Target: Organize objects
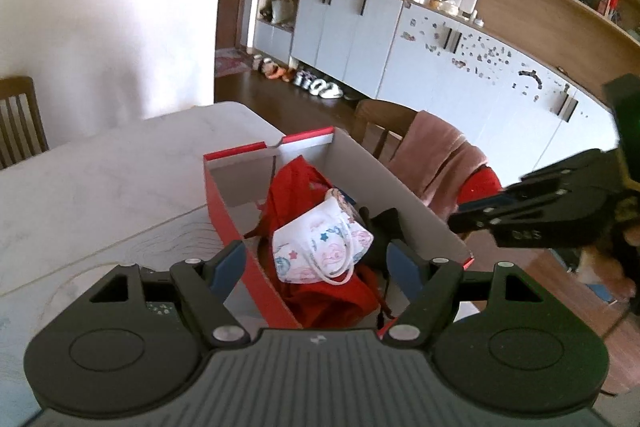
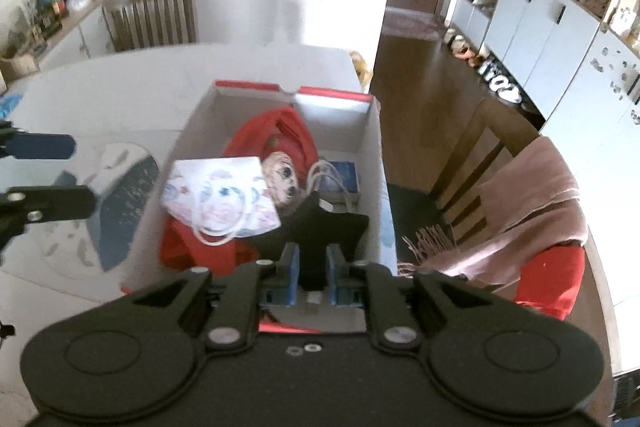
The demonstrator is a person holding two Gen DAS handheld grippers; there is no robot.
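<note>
A red cardboard box (image 1: 224, 203) (image 2: 372, 155) stands open on the pale table (image 1: 100, 187). Inside lie a red cloth (image 1: 292, 187) (image 2: 276, 131), a patterned face mask (image 1: 316, 247) (image 2: 216, 187), a small round brown piece (image 2: 280, 175) and a black fabric piece (image 1: 382, 227) (image 2: 320, 227). My left gripper (image 1: 314, 251) (image 2: 60, 175) hovers open over the box's near end, holding nothing. My right gripper (image 2: 312, 255) has its jaws a narrow gap apart, and the black piece shows through that gap. In the left wrist view the right gripper (image 1: 454, 221) sits at the box's right wall, clear of the black piece.
A wooden chair draped with a pink towel (image 1: 432, 155) (image 2: 532, 195) stands close to the box's right side, with something red under the towel. A grey and white placemat (image 2: 120, 195) lies left of the box. Another chair (image 2: 152, 15) stands at the table's far edge.
</note>
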